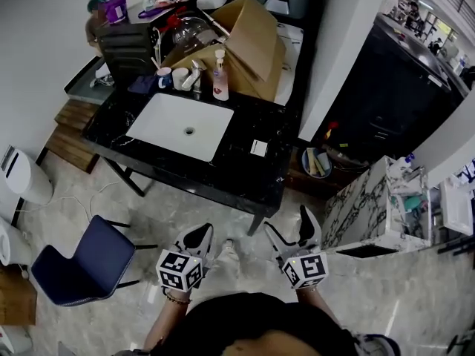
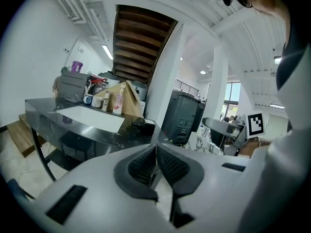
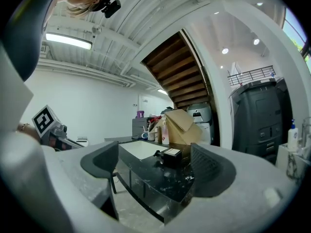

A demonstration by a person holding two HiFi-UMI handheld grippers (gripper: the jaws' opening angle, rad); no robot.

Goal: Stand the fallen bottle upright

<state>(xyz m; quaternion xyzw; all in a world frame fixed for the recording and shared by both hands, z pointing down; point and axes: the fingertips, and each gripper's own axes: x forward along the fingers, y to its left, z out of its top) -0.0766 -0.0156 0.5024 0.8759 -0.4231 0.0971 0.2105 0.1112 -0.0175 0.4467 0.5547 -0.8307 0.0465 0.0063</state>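
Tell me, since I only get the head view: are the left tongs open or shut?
Observer: Shut. The left gripper view shows the left tongs with jaws together and nothing between them.
Operator: And the right?
Observer: The right tongs are open and empty, jaws wide apart.
Operator: What is the white square on the counter?
Observer: In the right gripper view it is the top of a small dark box.
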